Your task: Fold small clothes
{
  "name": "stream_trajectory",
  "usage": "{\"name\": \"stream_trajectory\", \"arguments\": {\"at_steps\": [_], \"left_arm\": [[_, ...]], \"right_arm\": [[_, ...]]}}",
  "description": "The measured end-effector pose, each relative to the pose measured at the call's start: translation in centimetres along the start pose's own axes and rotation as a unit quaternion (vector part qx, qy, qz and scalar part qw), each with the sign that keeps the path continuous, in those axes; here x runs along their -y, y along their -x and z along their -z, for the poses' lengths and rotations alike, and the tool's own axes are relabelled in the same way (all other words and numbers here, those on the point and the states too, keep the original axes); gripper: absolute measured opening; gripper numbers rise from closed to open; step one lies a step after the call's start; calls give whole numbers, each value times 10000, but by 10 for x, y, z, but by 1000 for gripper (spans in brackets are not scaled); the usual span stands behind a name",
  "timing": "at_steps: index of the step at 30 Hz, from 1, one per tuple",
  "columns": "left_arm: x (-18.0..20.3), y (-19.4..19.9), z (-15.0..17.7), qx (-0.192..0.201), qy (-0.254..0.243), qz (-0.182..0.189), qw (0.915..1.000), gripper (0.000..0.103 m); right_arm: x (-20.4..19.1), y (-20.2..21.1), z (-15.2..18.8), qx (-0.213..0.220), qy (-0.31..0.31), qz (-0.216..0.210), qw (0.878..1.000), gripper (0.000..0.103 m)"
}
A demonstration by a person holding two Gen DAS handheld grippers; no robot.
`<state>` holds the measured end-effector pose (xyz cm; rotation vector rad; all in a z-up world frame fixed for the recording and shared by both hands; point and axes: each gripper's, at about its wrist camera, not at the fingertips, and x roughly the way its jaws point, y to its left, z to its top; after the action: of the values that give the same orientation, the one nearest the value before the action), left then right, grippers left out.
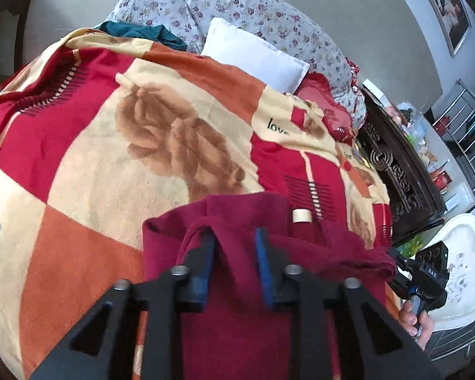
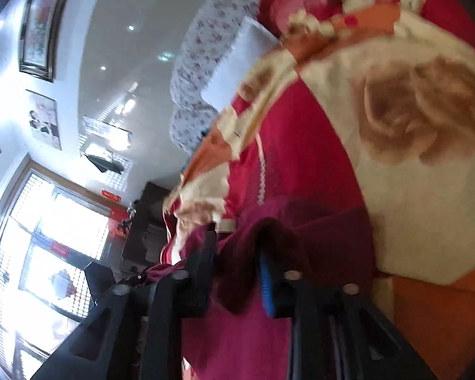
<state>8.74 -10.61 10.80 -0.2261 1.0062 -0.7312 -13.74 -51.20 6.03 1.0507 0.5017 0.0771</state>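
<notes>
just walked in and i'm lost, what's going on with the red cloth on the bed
A person is folding a dark red garment on a bed covered by a rose-print blanket, with a handheld gripper in each hand. The left gripper has a fold of the cloth between its fingers and looks closed on it. The right gripper also has cloth bunched between its fingers, tilted sharply; that view is blurred. A white pillow lies further back.

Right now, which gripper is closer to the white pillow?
Left, most likely. The left gripper holds the maroon garment with the white pillow straight ahead across the blanket. The right gripper sits at the garment's far right end, further away.
</notes>
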Motion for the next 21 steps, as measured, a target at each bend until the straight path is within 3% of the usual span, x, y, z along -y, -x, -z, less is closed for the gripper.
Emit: {"name": "stream_trajectory", "arguments": {"at_steps": [1,2,4,8,13,17,21], "left_arm": [[2,9,-2,199,-54,-166,9996,59],[4,18,-3,433,-88,-303,9986,65],[6,38,-5,834,-111,-392,9957,72],[12,42,1,711,-218,-317,9967,72],[28,4,18,250,-547,-577,9965,72],[25,-41,19,41,-566,-1160,9916,73],[11,-78,9,-56,-520,-1503,9873,74]], "right_arm": [[-6,17,-1,394,128,100,9991,65],[-10,28,-2,628,199,130,9977,71],[-23,40,-3,699,452,172,9964,71],[-62,27,17,401,1481,626,9862,70],[-91,-28,39,-164,2568,1551,9538,64],[-62,-68,30,-368,2459,2188,9436,57],[-19,-93,9,-483,1896,2597,9457,44]]}}
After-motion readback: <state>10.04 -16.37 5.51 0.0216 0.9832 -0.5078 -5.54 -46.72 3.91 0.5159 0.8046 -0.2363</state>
